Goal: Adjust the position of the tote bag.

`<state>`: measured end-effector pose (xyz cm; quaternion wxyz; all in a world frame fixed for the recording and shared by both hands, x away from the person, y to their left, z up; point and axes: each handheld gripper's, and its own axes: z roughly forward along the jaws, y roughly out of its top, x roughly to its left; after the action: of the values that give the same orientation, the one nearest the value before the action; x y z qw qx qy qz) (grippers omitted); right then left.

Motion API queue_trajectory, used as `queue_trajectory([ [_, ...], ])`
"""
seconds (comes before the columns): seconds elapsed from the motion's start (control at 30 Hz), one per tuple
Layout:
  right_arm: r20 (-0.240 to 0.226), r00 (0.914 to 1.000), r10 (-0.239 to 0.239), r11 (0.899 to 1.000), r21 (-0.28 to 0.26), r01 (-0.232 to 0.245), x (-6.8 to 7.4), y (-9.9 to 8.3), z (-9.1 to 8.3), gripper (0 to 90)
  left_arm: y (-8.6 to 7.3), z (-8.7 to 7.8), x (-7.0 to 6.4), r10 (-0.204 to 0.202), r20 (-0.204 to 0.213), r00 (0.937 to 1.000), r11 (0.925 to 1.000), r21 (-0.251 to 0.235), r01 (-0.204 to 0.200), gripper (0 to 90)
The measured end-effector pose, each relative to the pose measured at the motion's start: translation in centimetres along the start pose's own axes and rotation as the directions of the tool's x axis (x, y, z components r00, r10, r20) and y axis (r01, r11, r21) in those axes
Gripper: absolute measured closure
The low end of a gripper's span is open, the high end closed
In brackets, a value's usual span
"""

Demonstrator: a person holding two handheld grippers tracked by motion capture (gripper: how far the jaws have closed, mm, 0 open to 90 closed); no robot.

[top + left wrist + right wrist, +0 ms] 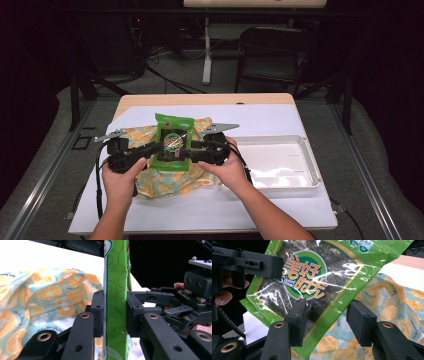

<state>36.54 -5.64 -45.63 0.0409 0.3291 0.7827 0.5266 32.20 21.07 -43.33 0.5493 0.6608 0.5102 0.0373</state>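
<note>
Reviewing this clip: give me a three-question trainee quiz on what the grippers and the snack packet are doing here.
1. True or false: the left gripper has its jaws closed on the green snack packet.
2. What lies under the packet: A) orange-print cloth B) a newspaper C) a plate?
3. Which gripper's jaws stand apart around the packet's edge?

Key: 1 true. 2 A. 3 the right gripper; the white tray sits beside it.
</note>
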Motion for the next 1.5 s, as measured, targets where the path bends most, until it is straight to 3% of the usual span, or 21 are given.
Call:
queue_trajectory([
  [0.17, 0.016, 0.9999, -0.002, 1.0, 0.005, 0.002, -0.3, 0.1, -0.4, 56.1, 0.1, 0.5, -0.3, 0.015, 0.002, 0.9999, 0.9999, 0.001, -0.015, 72.6],
  [1.0, 0.069, 0.9932, 0.094, 0.994, -0.058, -0.09, -2.8, 0.6, -3.2, 67.1, 1.5, 3.6, -2.0, 0.071, 0.03, 0.997, 0.9969, 0.03, -0.072, 72.5],
  [1.5, 0.133, 0.9765, 0.169, 0.983, -0.1, -0.157, -4.6, -0.1, -5.6, 78.6, 1.9, 6.5, -3.1, 0.111, 0.071, 0.9913, 0.9904, 0.075, -0.117, 72.5],
])
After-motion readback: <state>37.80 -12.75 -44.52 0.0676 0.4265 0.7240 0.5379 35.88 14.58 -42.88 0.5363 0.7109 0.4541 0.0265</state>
